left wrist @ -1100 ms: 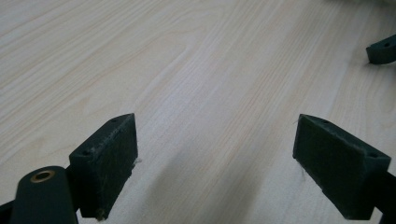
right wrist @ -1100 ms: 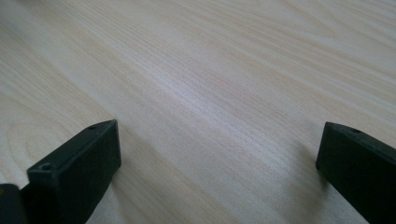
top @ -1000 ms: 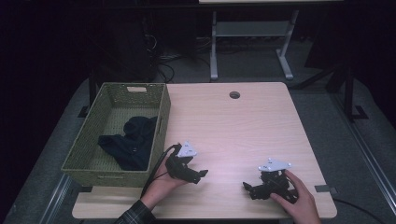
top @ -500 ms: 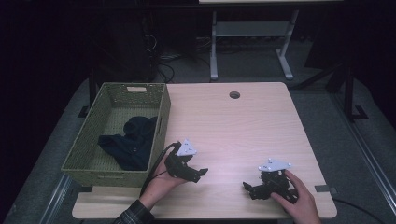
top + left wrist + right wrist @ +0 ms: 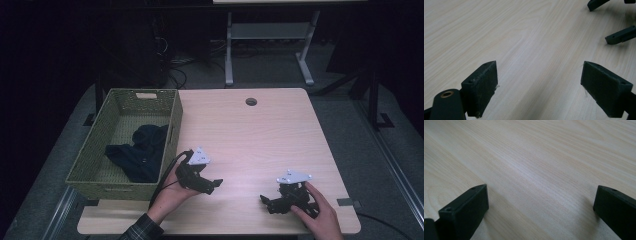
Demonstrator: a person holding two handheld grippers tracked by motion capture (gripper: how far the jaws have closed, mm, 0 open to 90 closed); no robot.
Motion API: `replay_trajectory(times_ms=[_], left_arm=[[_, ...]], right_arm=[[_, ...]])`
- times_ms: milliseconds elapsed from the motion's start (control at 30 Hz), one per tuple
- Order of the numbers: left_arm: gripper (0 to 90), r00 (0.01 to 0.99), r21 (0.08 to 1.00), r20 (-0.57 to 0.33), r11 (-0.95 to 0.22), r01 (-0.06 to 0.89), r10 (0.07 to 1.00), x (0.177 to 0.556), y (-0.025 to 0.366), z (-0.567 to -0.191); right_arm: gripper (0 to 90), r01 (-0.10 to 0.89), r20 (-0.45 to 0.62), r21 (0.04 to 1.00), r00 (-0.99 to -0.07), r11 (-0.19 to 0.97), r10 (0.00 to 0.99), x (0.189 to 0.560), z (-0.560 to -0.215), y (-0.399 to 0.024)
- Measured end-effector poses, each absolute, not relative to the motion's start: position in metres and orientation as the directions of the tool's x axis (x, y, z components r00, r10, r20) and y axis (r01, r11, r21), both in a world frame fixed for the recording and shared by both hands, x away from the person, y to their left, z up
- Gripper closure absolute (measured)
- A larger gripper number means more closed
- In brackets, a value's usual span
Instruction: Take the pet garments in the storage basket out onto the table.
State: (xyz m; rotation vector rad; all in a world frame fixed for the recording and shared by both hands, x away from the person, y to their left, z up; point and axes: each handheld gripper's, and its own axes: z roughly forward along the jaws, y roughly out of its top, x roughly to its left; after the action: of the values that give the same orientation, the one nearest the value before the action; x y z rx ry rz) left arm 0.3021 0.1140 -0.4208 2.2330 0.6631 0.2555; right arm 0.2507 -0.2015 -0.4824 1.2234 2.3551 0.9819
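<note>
Woven basket [image 5: 95, 150] on the table's [image 5: 260, 135] left edge has what looks like dark clothing [image 5: 137, 155] inside. Next, left gripper [image 5: 212, 184] sits jaws wide apart, empty. Right gripper [image 5: 267, 202] near the front edge, same deal.

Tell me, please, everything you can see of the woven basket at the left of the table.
The woven basket is a rectangular, olive-green wicker bin with tall, slightly flared walls and a handle slot in its far end. It sits upright on the left edge of the table, open-topped. Inside lies a crumpled dark cloth. A black cable from the left tool runs beside its near right corner.
</note>
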Motion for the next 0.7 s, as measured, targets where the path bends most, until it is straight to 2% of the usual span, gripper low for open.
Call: replay_trajectory(times_ms=[700], left_arm=[[13.6, 0.85, 0.764, -0.041, -0.532, 0.365, 0.525, 0.307, 0.115, -0.4]], right_arm=[[0.0, 0.594, 0.037, 0.698, -0.588, 0.401, 0.808, 0.251, -0.482, -0.202]])
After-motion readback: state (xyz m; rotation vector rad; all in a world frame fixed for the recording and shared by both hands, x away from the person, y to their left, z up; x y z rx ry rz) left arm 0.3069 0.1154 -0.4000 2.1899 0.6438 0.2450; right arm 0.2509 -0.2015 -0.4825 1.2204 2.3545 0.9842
